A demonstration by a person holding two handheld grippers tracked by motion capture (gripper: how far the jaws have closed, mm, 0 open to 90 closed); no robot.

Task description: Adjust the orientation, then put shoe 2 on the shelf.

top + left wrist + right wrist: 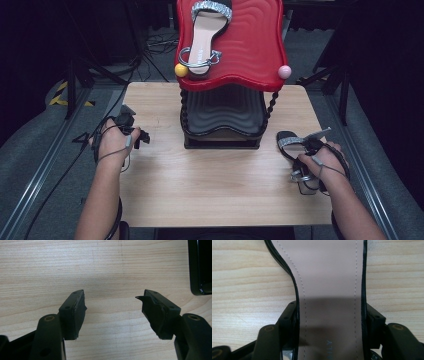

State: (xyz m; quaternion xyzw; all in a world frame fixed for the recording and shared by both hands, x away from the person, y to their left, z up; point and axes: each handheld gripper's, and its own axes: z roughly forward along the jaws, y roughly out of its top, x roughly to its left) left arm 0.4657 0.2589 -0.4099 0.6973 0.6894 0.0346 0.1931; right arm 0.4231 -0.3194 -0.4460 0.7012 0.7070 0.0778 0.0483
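A sandal [207,35] with a pink insole and a glittery silver strap lies on the red top shelf [252,45] of a shoe rack. Its mate, a second sandal [289,142], lies on the wooden table to the rack's right. My right gripper [306,159] is shut on this sandal. In the right gripper view the jaws of the right gripper [329,312] press both edges of the sandal's narrow pink sole [329,275]. My left gripper [141,136] hovers left of the rack. Its jaws [113,302] stand open over bare wood with nothing between them.
The rack's black lower shelf [222,112] sits under the red one, and its corner [200,267] shows at the right of the left gripper view. A yellow knob [181,70] and a pink knob [284,71] cap the rack's front posts. The wooden table [200,180] spreads in front.
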